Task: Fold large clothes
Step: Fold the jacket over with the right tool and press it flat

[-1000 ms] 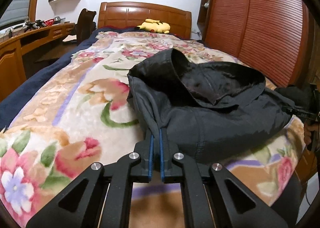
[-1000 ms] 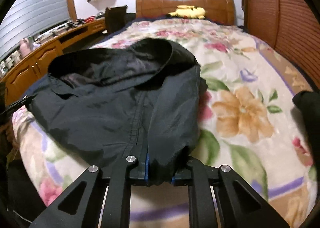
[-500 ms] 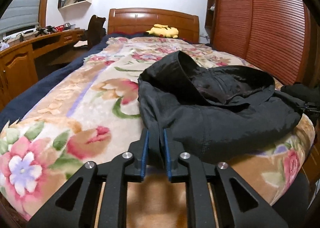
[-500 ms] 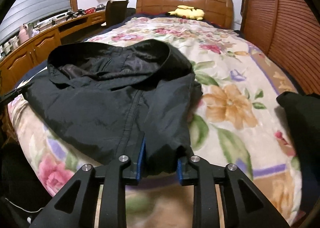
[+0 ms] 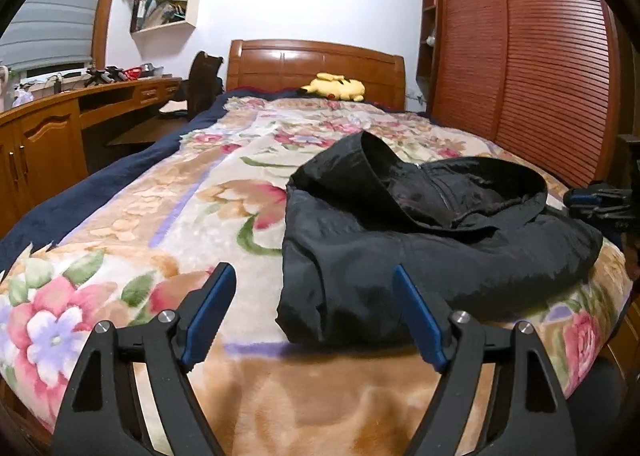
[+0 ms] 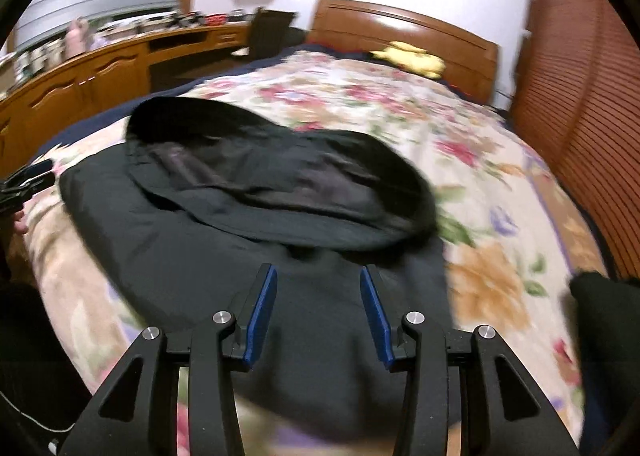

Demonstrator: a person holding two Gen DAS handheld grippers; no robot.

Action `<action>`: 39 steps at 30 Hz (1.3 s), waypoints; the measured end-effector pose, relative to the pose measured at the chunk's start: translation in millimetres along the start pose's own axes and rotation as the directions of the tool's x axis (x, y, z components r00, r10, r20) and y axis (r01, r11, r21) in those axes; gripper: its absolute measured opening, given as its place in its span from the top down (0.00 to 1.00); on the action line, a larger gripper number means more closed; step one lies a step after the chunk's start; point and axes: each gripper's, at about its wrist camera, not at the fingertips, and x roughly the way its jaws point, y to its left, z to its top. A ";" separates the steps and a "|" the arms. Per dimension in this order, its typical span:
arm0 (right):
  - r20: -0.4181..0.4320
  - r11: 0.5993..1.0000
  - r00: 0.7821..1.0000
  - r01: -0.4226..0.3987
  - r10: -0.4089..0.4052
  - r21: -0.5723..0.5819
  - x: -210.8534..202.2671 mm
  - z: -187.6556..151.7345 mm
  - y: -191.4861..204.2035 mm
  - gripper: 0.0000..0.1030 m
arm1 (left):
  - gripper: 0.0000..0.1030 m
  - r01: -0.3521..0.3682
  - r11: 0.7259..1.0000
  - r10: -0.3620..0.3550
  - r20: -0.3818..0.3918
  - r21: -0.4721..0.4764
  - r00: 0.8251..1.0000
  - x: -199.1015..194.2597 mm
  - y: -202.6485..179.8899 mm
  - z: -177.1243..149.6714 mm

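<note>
Presently, the black jacket lies in a loose heap near the foot of the bed, on the floral blanket, with its hood turned open toward the headboard. The left gripper has its jaws spread wide and holds nothing; the jacket's near corner sits between and just beyond them. The right gripper is likewise parted and empty, poised over the dark cloth. The right view is blurred, so fine creases there cannot be judged.

Assessment: the garment is bunched rather than flat, and its near edge lies close to the blanket's edge. Risks noted: a grasp taken now may catch several layers at once and set a crooked fold; the slick fabric may slip from the pads; a pull toward the foot could drag the jacket off the bed. A yellow plush toy rests well clear.
</note>
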 end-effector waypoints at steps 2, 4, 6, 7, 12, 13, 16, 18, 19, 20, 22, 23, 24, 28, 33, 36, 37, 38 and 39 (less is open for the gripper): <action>-0.004 0.998 0.999 -0.047 0.046 -0.040 15.9 10.0 19.8 0.56 | 0.21 -0.005 1.000 0.005 0.009 -0.013 1.000 -0.2 0.6 -1.4; -0.019 0.993 0.996 -0.088 0.087 -0.077 34.7 20.4 38.2 0.56 | 0.21 -0.013 1.000 0.013 0.009 -0.020 1.000 -0.6 1.1 -3.0; -0.044 0.986 0.991 -0.127 0.123 -0.108 54.0 30.9 56.4 0.56 | 0.21 -0.021 0.999 0.022 0.009 -0.027 1.000 1.5 2.4 -4.2; -0.059 0.982 0.988 -0.147 0.141 -0.118 63.1 35.7 62.5 0.56 | 0.21 -0.024 0.999 0.024 0.009 -0.030 1.000 2.2 3.2 -4.8; -0.160 0.949 0.971 -0.211 0.177 -0.234 105.4 55.0 107.2 0.57 | 0.21 -0.030 0.998 0.031 0.012 -0.046 0.999 5.1 6.1 -7.3; -0.169 0.943 0.973 -0.198 0.156 -0.267 113.4 57.9 113.2 0.57 | 0.21 -0.030 0.998 0.031 0.013 -0.046 0.999 5.3 6.0 -7.5; -0.196 0.934 0.968 -0.208 0.154 -0.292 131.7 68.9 121.2 0.57 | 0.21 -0.032 0.999 0.033 0.019 -0.040 0.999 5.7 5.2 -8.2; -0.200 0.936 0.968 -0.204 0.149 -0.288 141.5 78.0 120.5 0.67 | 0.21 -0.031 0.999 0.032 0.023 -0.036 0.999 5.6 4.7 -8.5; -0.201 0.936 0.968 -0.205 0.151 -0.287 145.1 82.2 117.3 0.71 | 0.21 -0.031 0.999 0.032 0.023 -0.035 0.999 6.0 4.4 -9.0; -0.199 0.936 0.968 -0.204 0.150 -0.286 149.2 88.4 113.0 0.76 | 0.21 -0.027 0.999 0.028 0.021 -0.036 0.999 6.7 4.6 -9.4; -0.181 0.939 0.975 -0.179 0.129 -0.292 155.4 102.1 108.9 0.83 | 0.21 -0.013 0.999 0.014 0.015 -0.042 1.000 8.8 5.4 -10.0; -0.167 0.940 0.980 -0.156 0.109 -0.303 159.0 109.0 107.5 0.86 | 0.21 -0.013 0.999 0.014 0.014 -0.042 1.000 9.1 5.5 -10.3; -0.151 0.944 0.985 -0.126 0.082 -0.306 163.2 116.0 104.7 0.88 | 0.21 -0.015 0.999 0.016 0.015 -0.040 1.000 9.6 5.7 -10.5; -0.082 0.958 0.997 -0.013 -0.011 -0.287 178.4 149.2 97.4 0.90 | 0.21 -0.020 0.999 0.021 0.012 -0.044 1.000 12.1 7.6 -10.9; -0.003 0.965 0.994 0.109 -0.113 -0.238 200.1 178.4 90.1 0.93 | 0.21 -0.031 0.999 0.031 0.013 -0.044 0.999 12.3 10.1 -11.3; 0.007 0.967 0.987 0.162 -0.163 -0.195 221.4 184.9 87.1 0.92 | 0.21 -0.024 0.999 0.025 0.016 -0.047 1.000 12.0 11.2 -11.4; -0.010 0.975 0.988 0.151 -0.155 -0.162 228.0 186.2 83.6 0.90 | 0.21 -0.027 0.999 0.028 0.016 -0.045 0.999 11.9 11.2 -11.4; -0.039 0.982 0.989 0.135 -0.141 -0.131 235.9 187.4 80.0 0.81 | 0.21 -0.029 0.999 0.029 0.016 -0.044 0.999 11.8 11.4 -11.6; -0.074 0.988 0.989 0.119 -0.126 -0.096 240.2 187.1 78.1 0.70 | 0.21 -0.029 0.999 0.029 0.015 -0.046 0.999 11.9 11.9 -11.8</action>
